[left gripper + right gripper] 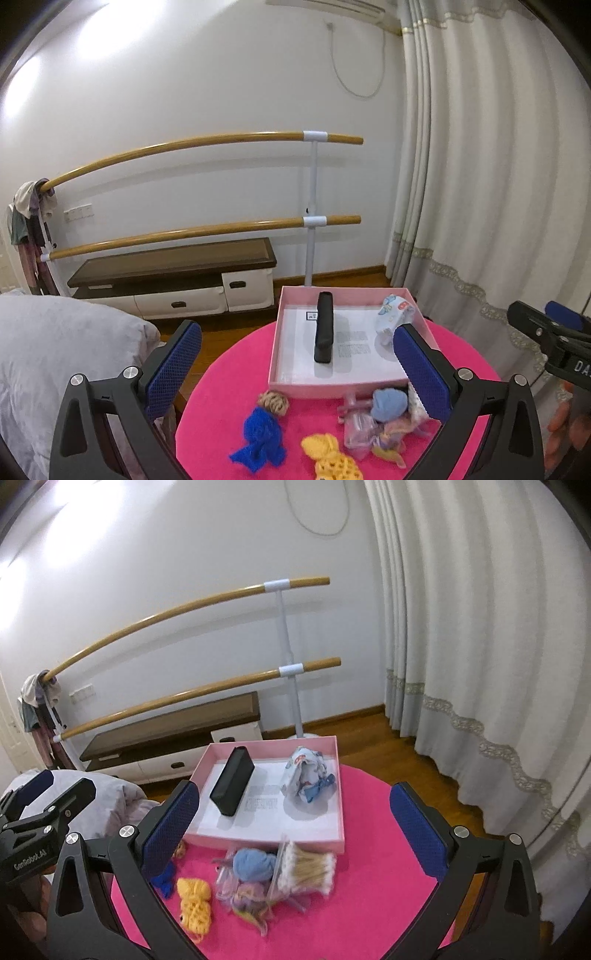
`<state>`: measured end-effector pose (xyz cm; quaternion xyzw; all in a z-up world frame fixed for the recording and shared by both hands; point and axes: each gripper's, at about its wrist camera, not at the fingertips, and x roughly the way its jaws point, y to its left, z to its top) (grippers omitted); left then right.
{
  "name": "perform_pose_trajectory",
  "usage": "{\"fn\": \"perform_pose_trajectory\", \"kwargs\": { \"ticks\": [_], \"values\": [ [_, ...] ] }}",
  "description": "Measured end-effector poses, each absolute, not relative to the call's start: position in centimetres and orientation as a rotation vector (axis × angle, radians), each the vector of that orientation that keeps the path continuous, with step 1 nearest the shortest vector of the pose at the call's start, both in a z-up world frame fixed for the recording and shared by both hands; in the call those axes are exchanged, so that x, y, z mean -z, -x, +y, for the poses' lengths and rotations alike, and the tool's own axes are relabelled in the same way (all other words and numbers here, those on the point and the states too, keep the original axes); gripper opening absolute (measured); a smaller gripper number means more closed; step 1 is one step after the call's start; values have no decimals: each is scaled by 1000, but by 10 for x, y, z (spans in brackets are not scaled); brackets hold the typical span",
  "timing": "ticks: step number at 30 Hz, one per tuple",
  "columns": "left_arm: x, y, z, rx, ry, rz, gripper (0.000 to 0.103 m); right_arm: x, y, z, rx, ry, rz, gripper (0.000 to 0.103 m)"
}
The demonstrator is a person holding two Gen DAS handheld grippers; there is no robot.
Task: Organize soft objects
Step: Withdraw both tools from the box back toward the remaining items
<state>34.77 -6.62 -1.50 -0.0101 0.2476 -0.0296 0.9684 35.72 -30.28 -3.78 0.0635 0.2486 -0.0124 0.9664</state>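
A pink box [334, 387] [273, 843] stands on a round pink table [221, 417] [373, 886]. In it are a black divider [324, 332] [232, 784] and a printed cloth bundle [391, 314] [308, 775]. In front of the box lie a blue knit piece [260, 435] [165, 880], a yellow knit piece [332, 458] [194, 901], a tan ball [273, 401], a light blue ball [388, 404] [255, 864], a bag of cotton swabs [306, 867] and plastic bags of yarn [373, 435] [243, 893]. My left gripper [299, 373] and right gripper [295, 830] are open and empty above the table's near side.
A bed with grey bedding [55, 350] is at the left. A low cabinet [177, 280] and a two-bar wooden rail [207, 142] stand by the wall. White curtains [480, 184] hang at the right over wood floor [388, 731].
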Motion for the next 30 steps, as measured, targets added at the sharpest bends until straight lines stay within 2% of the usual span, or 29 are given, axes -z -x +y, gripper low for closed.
{"fn": "perform_pose_trajectory", "kwargs": {
  "ticks": [13,30],
  "values": [
    [17,-263,-60,43,0,453,103,35,-289,-286,49,-119,434,103],
    [37,-261,-38,18,11,512,103,60,-286,-265,18,-96,496,103]
  ]
}}
